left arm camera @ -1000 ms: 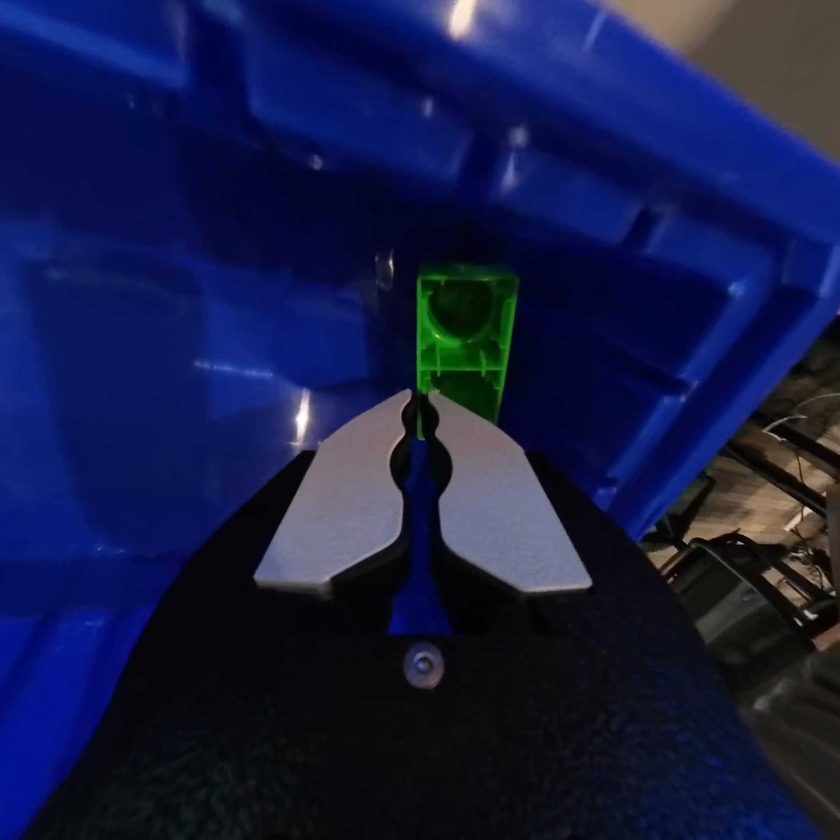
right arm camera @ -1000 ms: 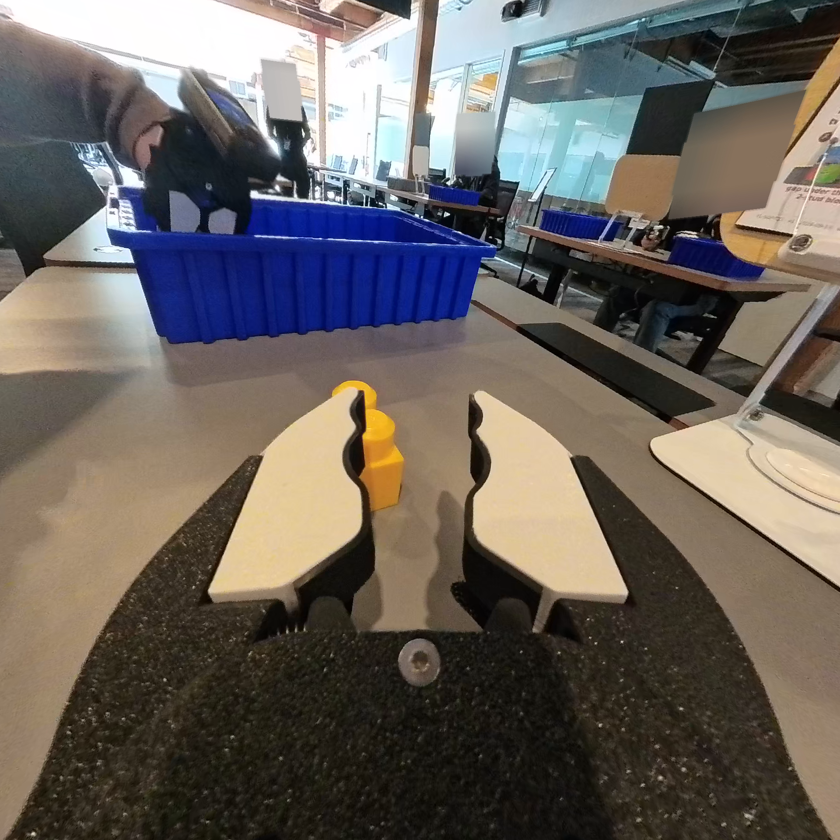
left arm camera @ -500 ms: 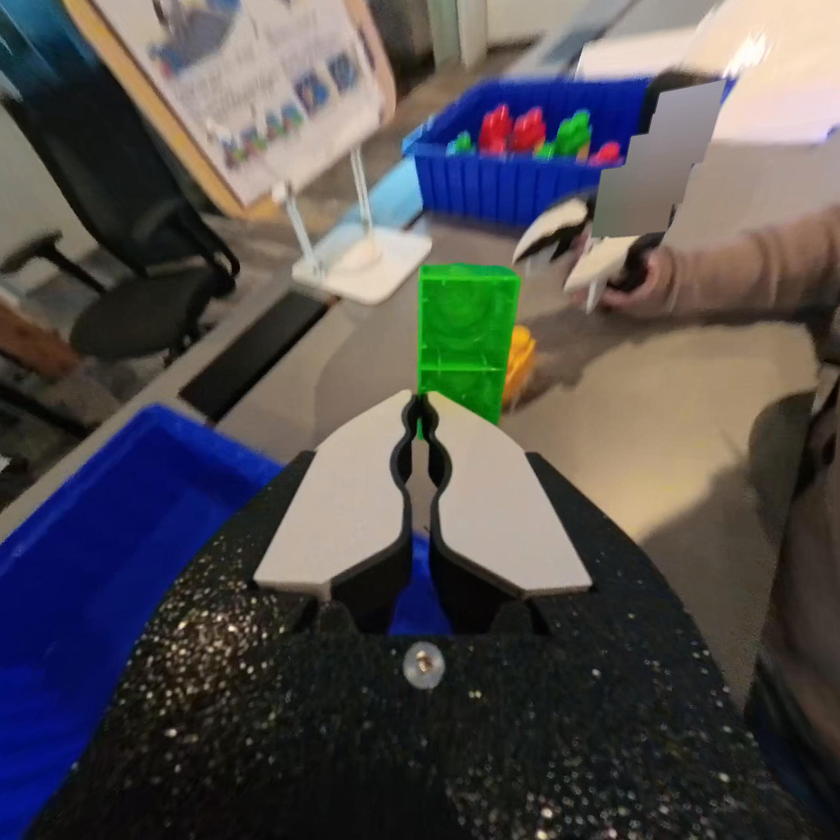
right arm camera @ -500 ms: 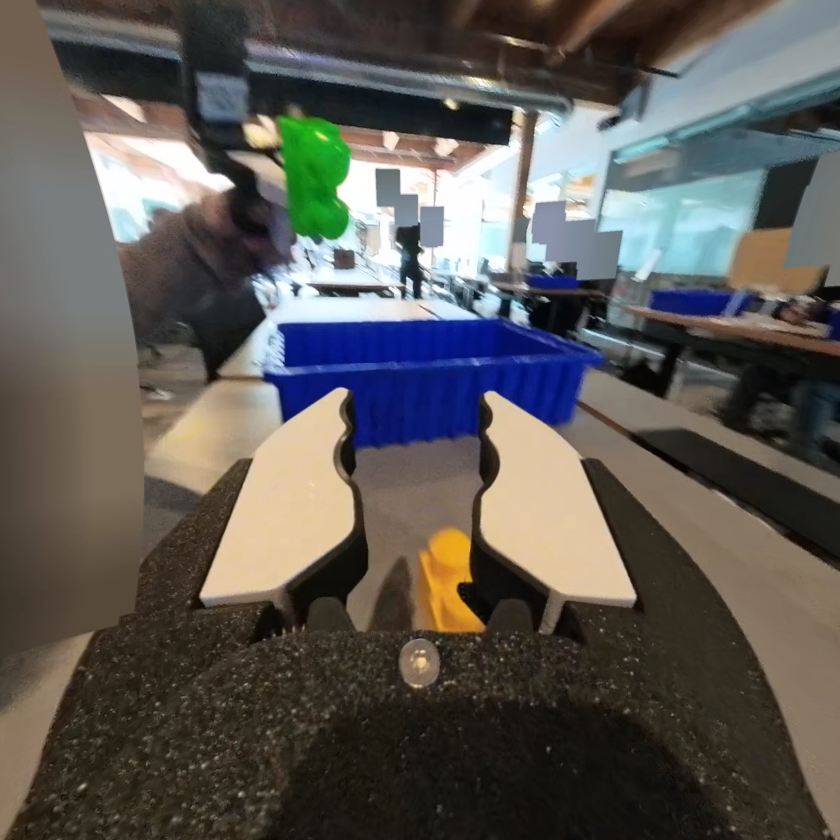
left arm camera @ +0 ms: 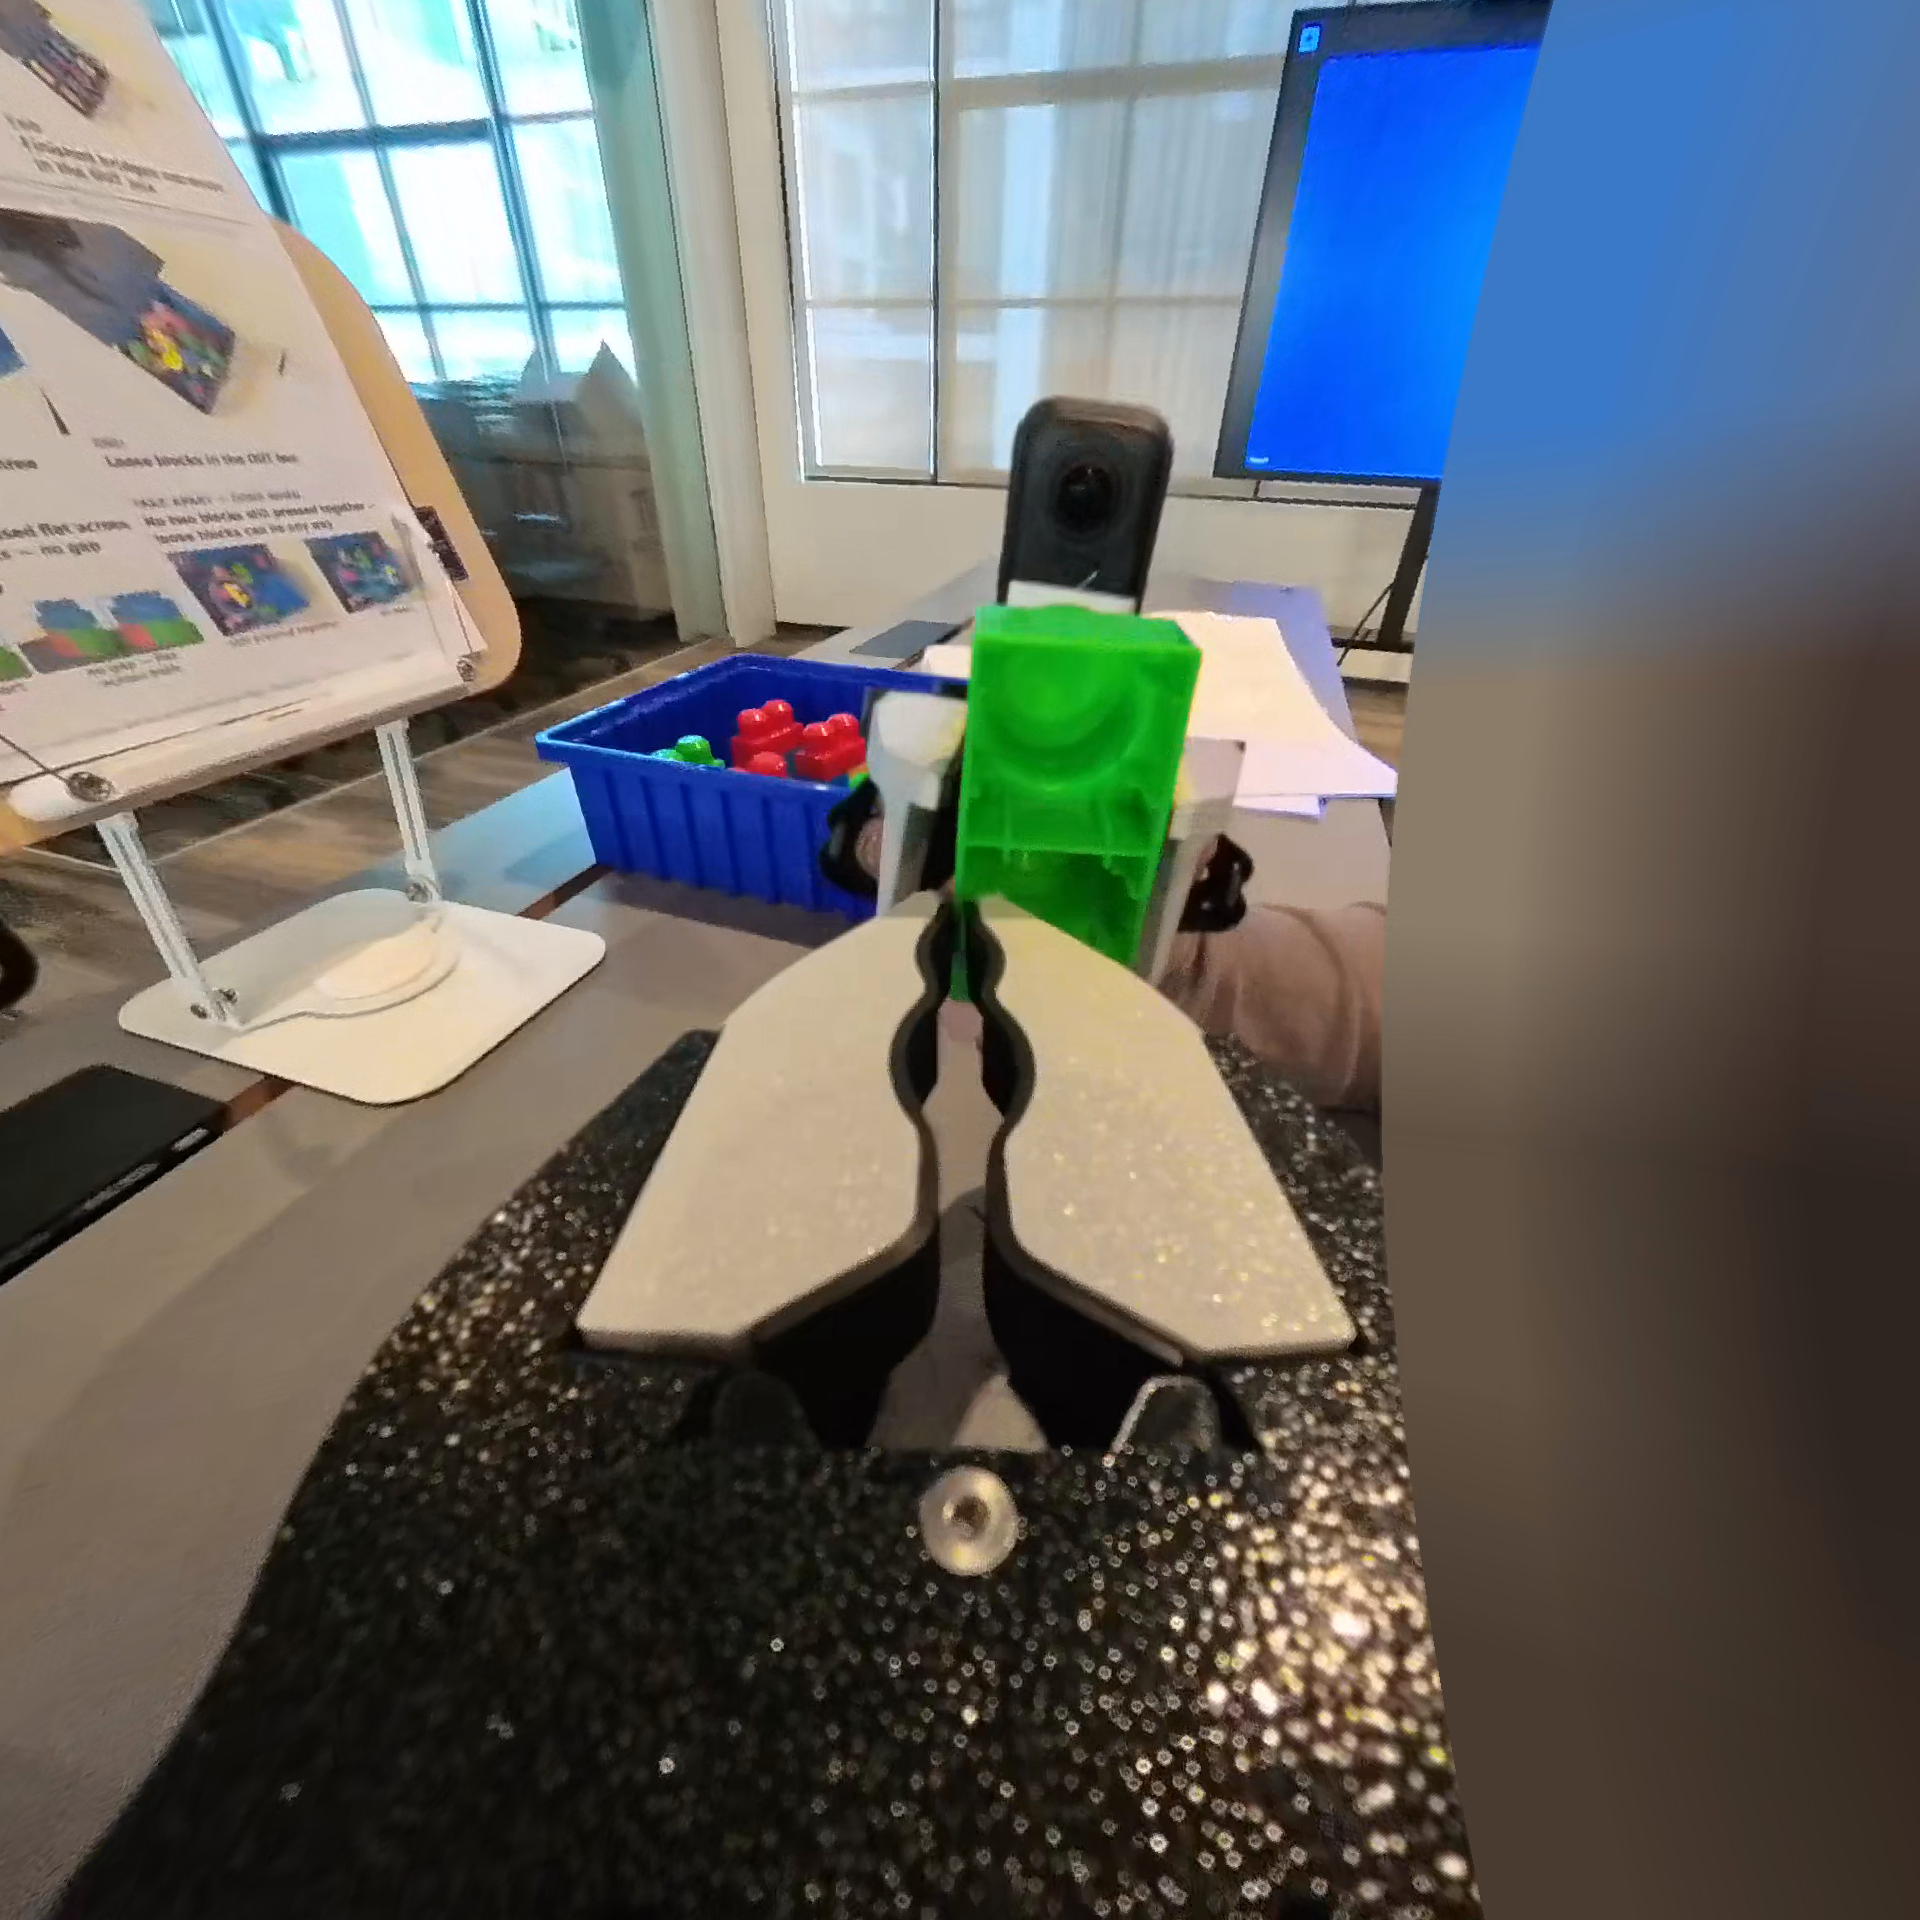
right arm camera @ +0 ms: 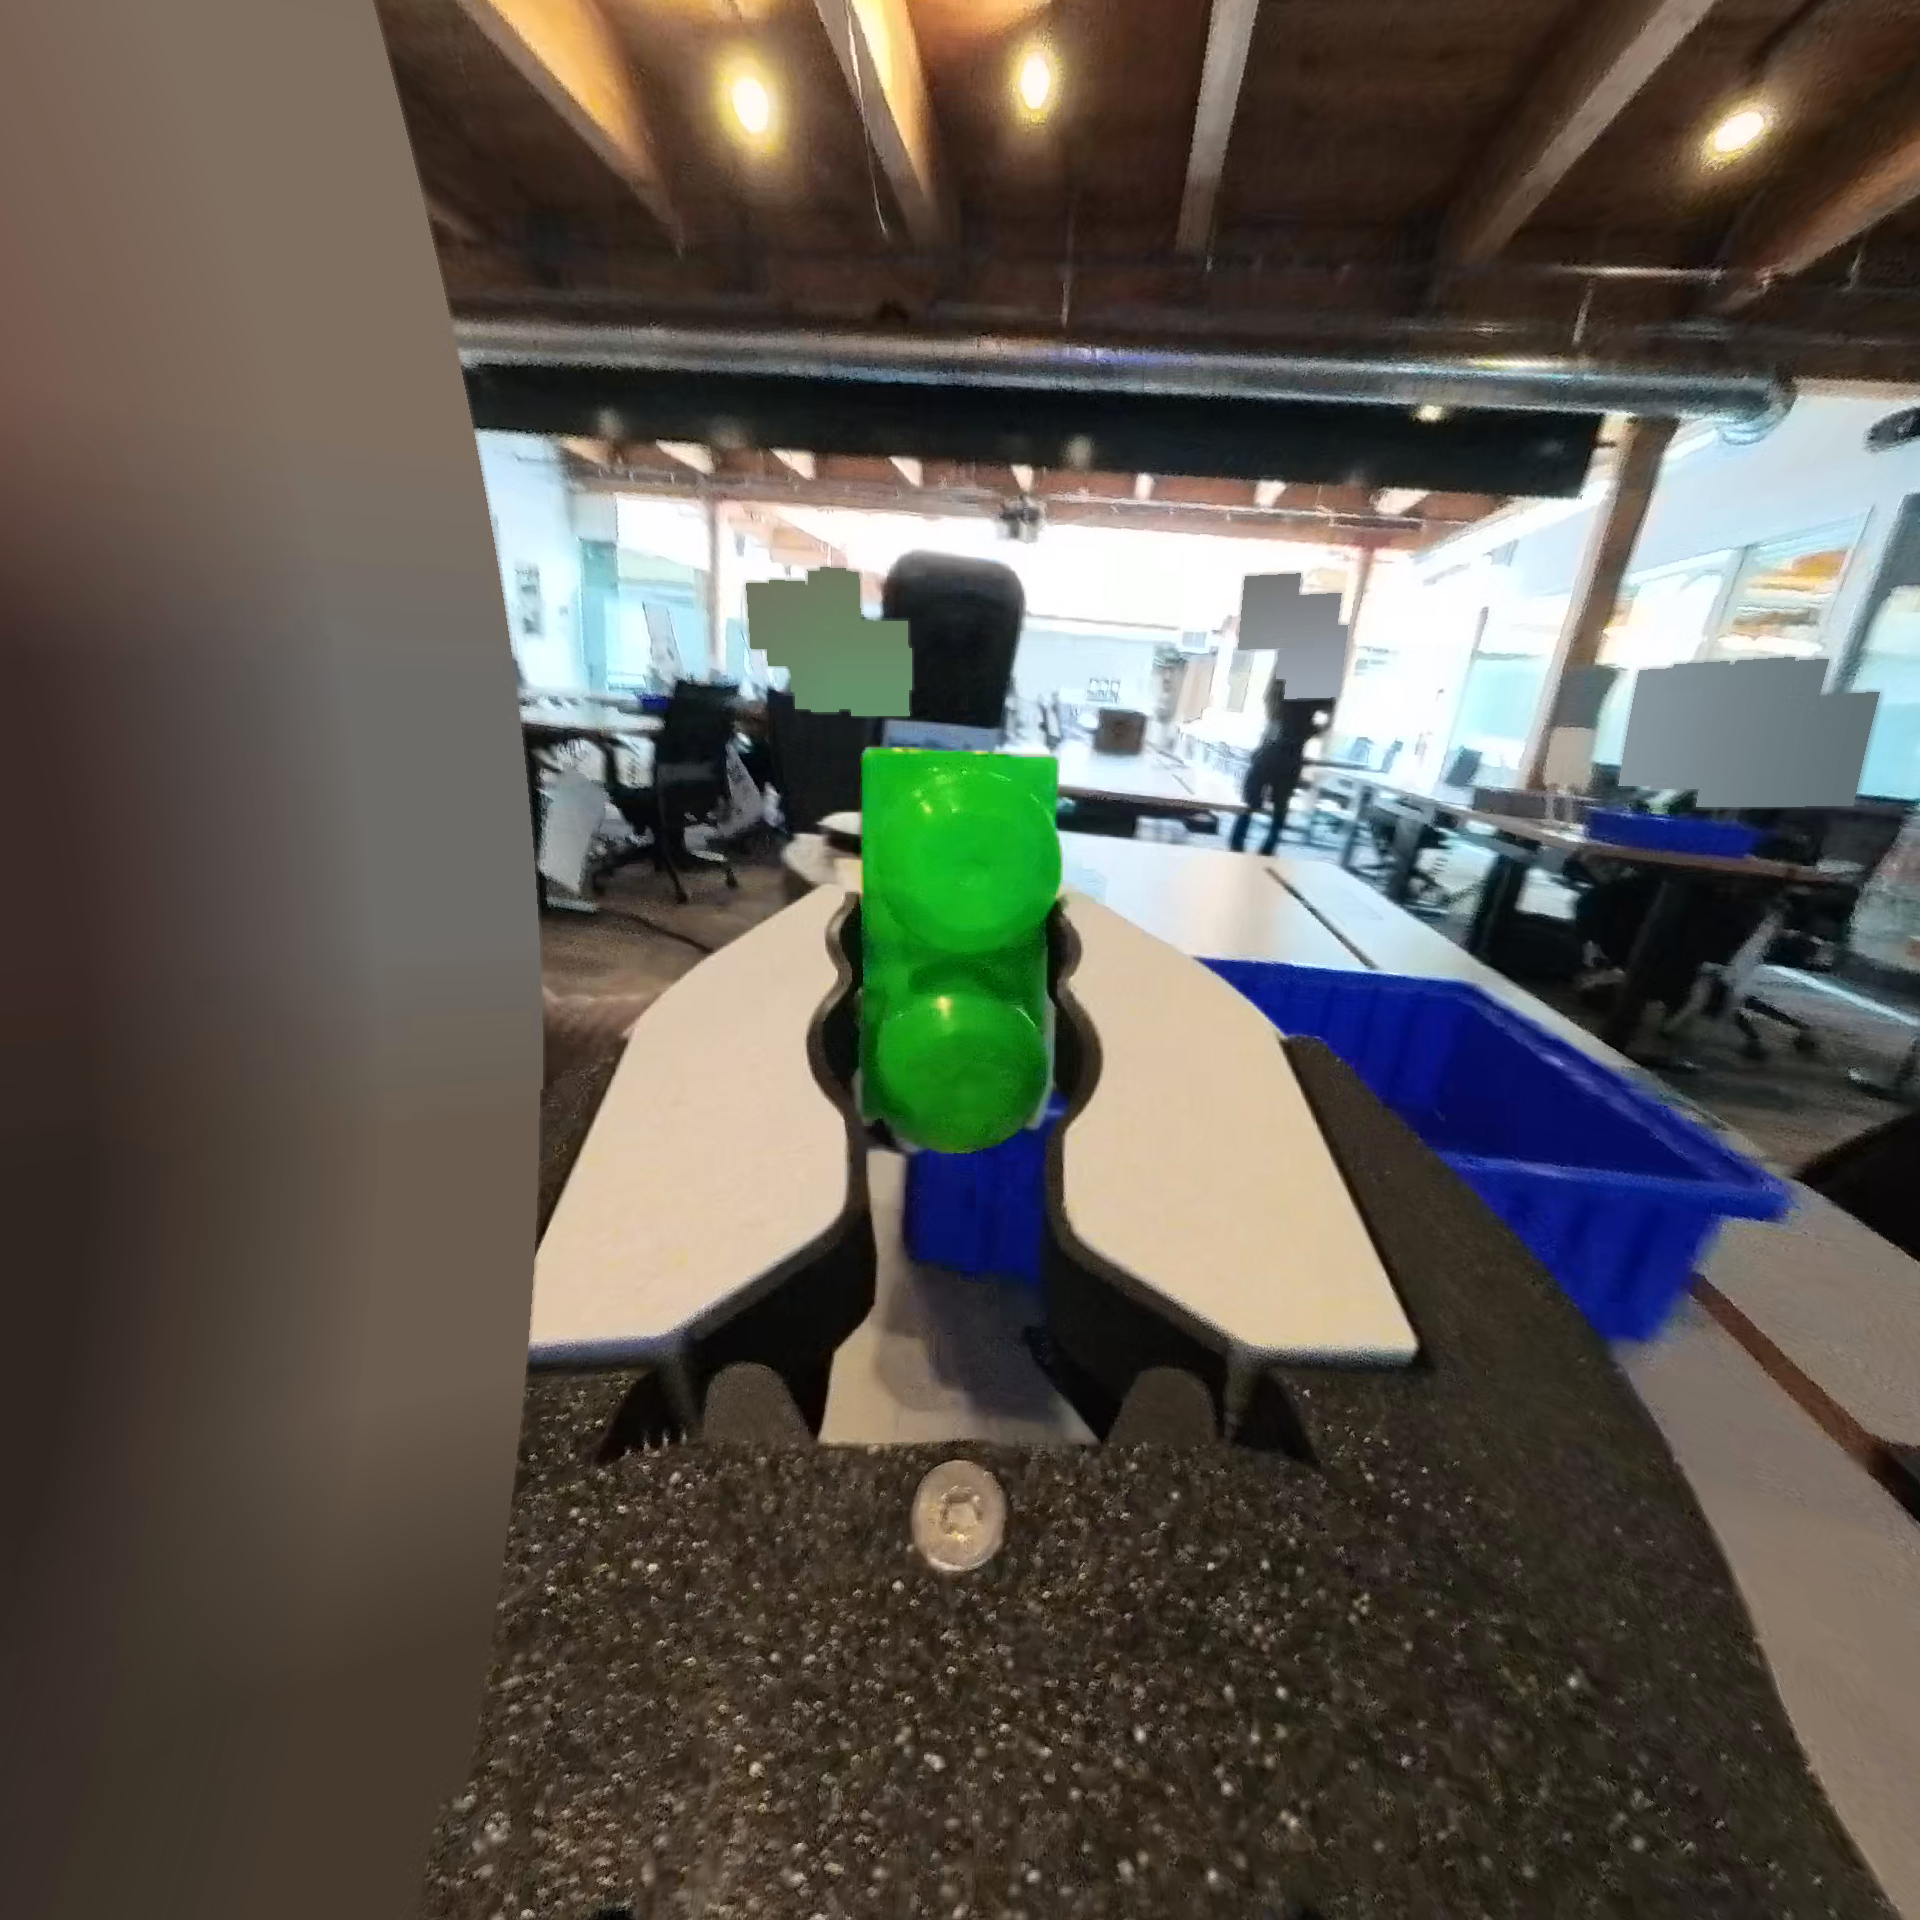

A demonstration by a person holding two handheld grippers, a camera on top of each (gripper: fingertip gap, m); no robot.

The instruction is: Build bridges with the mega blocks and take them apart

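Note:
A green two-stud mega block (left arm camera: 1070,769) is held in the air between both grippers. My left gripper (left arm camera: 961,956) is shut on the block's lower wall, and its hollow underside faces this camera. My right gripper (right arm camera: 956,935) is shut on the same block (right arm camera: 956,914) from the opposite side, with the studs facing its camera. In the left wrist view the right gripper's fingers (left arm camera: 906,821) flank the block and its black camera (left arm camera: 1086,499) rises behind. The left gripper is mostly hidden behind the block in the right wrist view.
A blue bin (left arm camera: 717,821) with red and green blocks stands on the grey table (left arm camera: 312,1299). A sign on a white stand (left arm camera: 364,987) is at the left. Another blue bin (right arm camera: 1507,1122) lies to the right below. Blurred patches cover the frame sides. The tips of both grippers are at nearly the same place.
My left gripper lifted the green block out of the blue bin and carried it toward the right gripper. My right gripper rose away from a yellow block on the table and closed on the green block.

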